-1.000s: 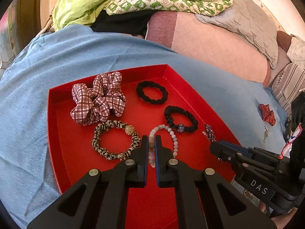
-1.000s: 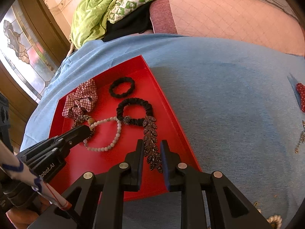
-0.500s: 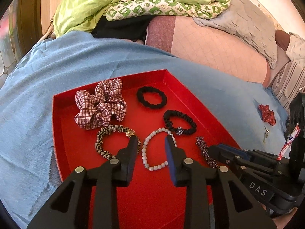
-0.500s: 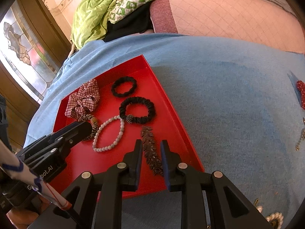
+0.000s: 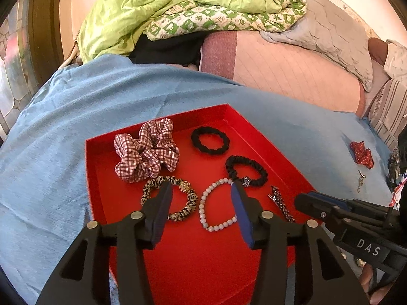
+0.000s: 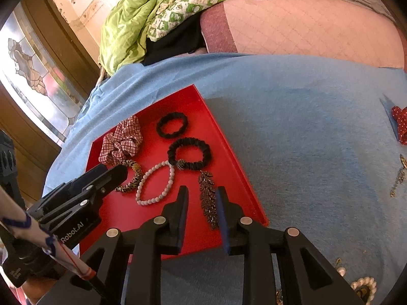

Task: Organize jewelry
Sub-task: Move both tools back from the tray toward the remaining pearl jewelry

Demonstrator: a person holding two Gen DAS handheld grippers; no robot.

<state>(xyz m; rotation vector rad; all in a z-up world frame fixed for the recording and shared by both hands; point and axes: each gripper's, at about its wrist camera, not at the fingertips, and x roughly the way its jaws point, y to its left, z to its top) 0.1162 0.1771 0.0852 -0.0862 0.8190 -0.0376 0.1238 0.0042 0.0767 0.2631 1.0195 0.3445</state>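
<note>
The long dark leaf-shaped beaded hair clip [image 6: 208, 198] lies flat in the red flat tray [image 6: 244, 175], near the tray's right edge. In the right wrist view its long axis runs from 12 to 6 o'clock, tip end up by the black ruffled hair tie w/ a sparkly bead [image 6: 189, 153]. The right tool [image 6: 201, 200] sits over it, fingers a bit apart, clip btwn them but not squeezed; its jaws have just been opening.

The white round-bead bracelet [image 5: 216, 204] lies flat in the tray mid, a stretched oval, long axis 12 to 6 in the left view. The left tool [image 5: 201, 195] is open wide, nothing held; its jaws have just been opening, bracelet seen btwn them.

Also in tray: red-white checked cloth scrunchie [image 5: 146, 150] at 10 o'clock, plain black hair tie [image 5: 210, 140] at 12, leopard-print hair tie w/ gold ball [image 5: 170, 198].

Tray sits on a blue blanket [image 5: 63, 132] on the bed.

Writing: "DAS" on right tool body [image 5: 368, 246], "Robot.AI" on left tool body [image 6: 72, 231].
</note>
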